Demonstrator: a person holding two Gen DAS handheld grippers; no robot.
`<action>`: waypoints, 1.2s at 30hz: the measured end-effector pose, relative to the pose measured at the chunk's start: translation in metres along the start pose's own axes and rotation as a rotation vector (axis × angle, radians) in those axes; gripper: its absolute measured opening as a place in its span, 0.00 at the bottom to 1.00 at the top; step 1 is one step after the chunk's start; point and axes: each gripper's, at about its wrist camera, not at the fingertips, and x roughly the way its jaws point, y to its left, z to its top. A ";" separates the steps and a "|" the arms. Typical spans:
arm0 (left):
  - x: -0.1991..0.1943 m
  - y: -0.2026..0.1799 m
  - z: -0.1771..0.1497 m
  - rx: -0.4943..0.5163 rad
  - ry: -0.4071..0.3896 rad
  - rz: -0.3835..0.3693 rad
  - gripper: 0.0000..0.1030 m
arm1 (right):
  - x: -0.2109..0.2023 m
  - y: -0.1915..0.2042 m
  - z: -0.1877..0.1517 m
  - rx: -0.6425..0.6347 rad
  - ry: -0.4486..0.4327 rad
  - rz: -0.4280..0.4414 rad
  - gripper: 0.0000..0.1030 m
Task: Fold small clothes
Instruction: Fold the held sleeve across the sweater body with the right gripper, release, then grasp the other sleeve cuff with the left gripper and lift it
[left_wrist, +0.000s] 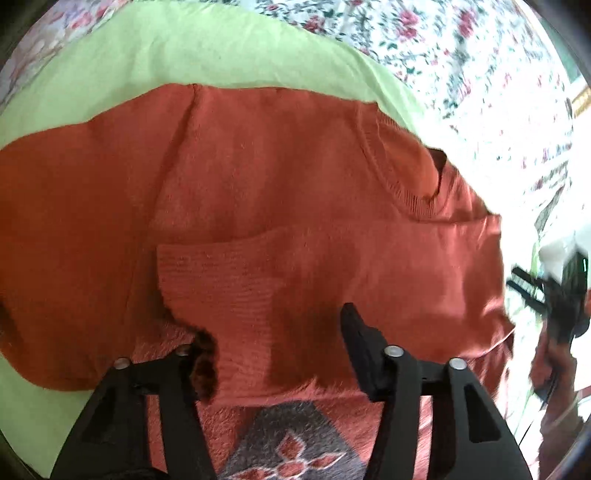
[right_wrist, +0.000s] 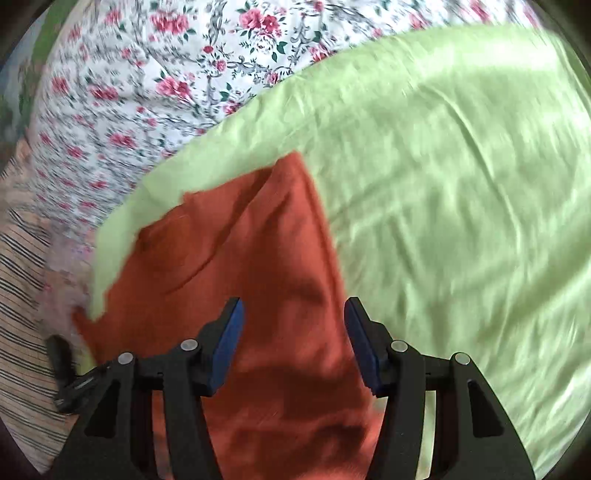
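Note:
A rust-orange sweater (left_wrist: 258, 166) lies flat on a light green cloth (left_wrist: 184, 51), neckline (left_wrist: 402, 192) to the right. One sleeve is folded across the body, its ribbed cuff (left_wrist: 207, 273) toward the left. My left gripper (left_wrist: 271, 334) stands over that sleeve with its jaws apart. The left finger is partly hidden under the sleeve's edge, and the right finger (left_wrist: 354, 332) rests above the cloth without pinching it. In the right wrist view my right gripper (right_wrist: 293, 314) hovers open over the sweater's edge (right_wrist: 240, 258), blue pads (right_wrist: 229, 339) bare. It also shows blurred at the left wrist view's right edge (left_wrist: 546, 291).
A floral bedsheet (right_wrist: 166, 74) spreads beyond the green cloth (right_wrist: 461, 184). Fuzzy orange fabric with a grey flower-patterned patch (left_wrist: 288, 443) lies just under my left gripper. Striped fabric (right_wrist: 22, 277) fills the left edge of the right wrist view.

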 end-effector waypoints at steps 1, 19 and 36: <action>-0.001 0.002 -0.003 0.008 -0.001 0.003 0.46 | 0.008 0.001 0.006 -0.023 0.008 -0.029 0.56; -0.005 -0.013 -0.013 0.184 -0.053 0.134 0.14 | 0.009 -0.020 0.021 0.000 -0.042 -0.147 0.20; -0.097 0.060 -0.032 -0.018 -0.163 0.206 0.65 | -0.044 0.013 -0.070 -0.092 0.034 -0.091 0.45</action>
